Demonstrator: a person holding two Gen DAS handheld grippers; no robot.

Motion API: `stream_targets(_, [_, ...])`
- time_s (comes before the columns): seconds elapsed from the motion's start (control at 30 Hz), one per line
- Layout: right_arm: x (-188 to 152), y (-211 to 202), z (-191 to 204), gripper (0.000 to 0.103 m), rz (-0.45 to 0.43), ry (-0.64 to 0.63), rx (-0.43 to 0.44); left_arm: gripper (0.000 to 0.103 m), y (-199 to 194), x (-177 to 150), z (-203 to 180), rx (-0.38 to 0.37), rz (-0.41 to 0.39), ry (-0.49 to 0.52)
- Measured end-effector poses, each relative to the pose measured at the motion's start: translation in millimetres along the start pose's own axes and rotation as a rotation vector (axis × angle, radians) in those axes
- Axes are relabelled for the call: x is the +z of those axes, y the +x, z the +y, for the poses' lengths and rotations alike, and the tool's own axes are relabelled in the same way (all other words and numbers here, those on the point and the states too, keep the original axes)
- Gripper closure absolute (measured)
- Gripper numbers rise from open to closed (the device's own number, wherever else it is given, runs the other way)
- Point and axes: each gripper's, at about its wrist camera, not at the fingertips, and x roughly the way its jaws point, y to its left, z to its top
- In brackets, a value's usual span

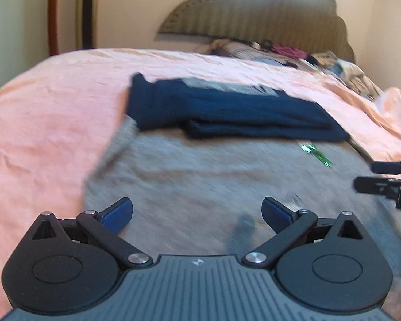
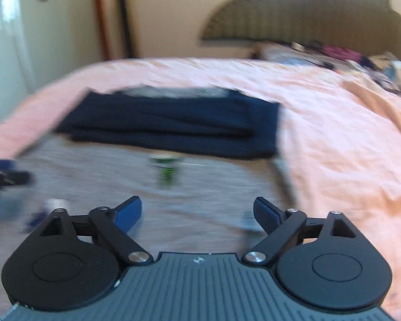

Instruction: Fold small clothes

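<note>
A grey garment (image 1: 200, 176) lies spread flat on the pink bedsheet (image 1: 40, 112), with a small green print (image 1: 316, 155) on it. Beyond its far edge rests a folded navy garment (image 1: 227, 112), also seen in the right wrist view as the navy garment (image 2: 173, 125) behind the grey garment (image 2: 120, 182). My left gripper (image 1: 197, 215) hovers over the grey cloth, wide open with nothing between its blue pads. My right gripper (image 2: 197, 214) is likewise wide open and empty above the grey cloth; it shows at the right edge of the left wrist view as the right gripper (image 1: 385, 178).
A heap of mixed clothes (image 1: 294, 53) lies by the padded headboard (image 1: 254, 18) at the far end of the bed. A dark tall stand (image 1: 87, 10) and a wooden post (image 1: 53, 13) stand by the wall at left. Pink sheet (image 2: 347, 147) spreads to the right.
</note>
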Motion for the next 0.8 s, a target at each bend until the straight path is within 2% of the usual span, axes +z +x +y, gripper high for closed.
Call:
stream_targets(0.03, [-7,6,9,0.001,0.034,-0.026,0.009,0.0,4,-6,-8,0.012,0.026,0.033])
stream_targets(0.07, [-16,15,14,0.001,0.086,-0.06,-0.015,0.0,5,-14,-16,0.054,0.012,0.1])
stream_targets(0.1, [-28,16,16,0.0,0.051,-0.122,-0.036,0.0,3,-20,-20,0.08,-0.001,0.152])
stream_targets(0.17, [-35,6,-2,0.0,0.026,-0.075,-0.023,0.0,-5,-24,-11,0.067,0.013,0.158])
stream_targets(0.2, [-35,3,-11,0.0,0.036,-0.066,-0.071,0.0,-10,-26,-2,0.067,0.016,0.154])
stream_targets(0.27, [-39,-5,-22,0.0,0.034,-0.053,-0.076,0.0,-20,-29,14,0.087,0.019,0.133])
stream_targets(0.33, [-36,-13,-18,0.0,0.069,-0.024,-0.124,0.0,-34,-30,25,0.108,0.031,0.078])
stream_targets(0.37, [-35,-21,-13,0.001,0.072,0.002,-0.112,0.0,-42,-31,30,0.102,0.037,0.039])
stream_targets(0.47, [-50,-54,-14,0.0,0.028,0.056,0.03,0.0,-63,-43,54,0.035,0.047,-0.115])
stream_targets(0.53, [-56,-66,-32,0.001,0.028,0.145,0.02,0.0,-71,-51,70,0.01,0.034,-0.19])
stream_targets(0.6, [-65,-78,-64,0.007,0.015,0.292,0.008,0.0,-78,-55,81,-0.024,0.022,-0.244])
stream_targets(0.67, [-70,-83,-95,0.025,0.01,0.455,0.032,0.0,-79,-53,88,-0.079,0.02,-0.31])
stream_targets(0.7, [-74,-83,-105,0.029,0.016,0.509,0.058,0.0,-78,-52,91,-0.124,0.022,-0.346])
stream_targets(0.73, [-75,-82,-111,0.037,0.021,0.531,0.064,0.0,-75,-51,94,-0.158,0.024,-0.377])
stream_targets(0.8, [-77,-77,-115,0.041,0.035,0.568,0.11,0.002,-69,-48,93,-0.191,0.023,-0.417])
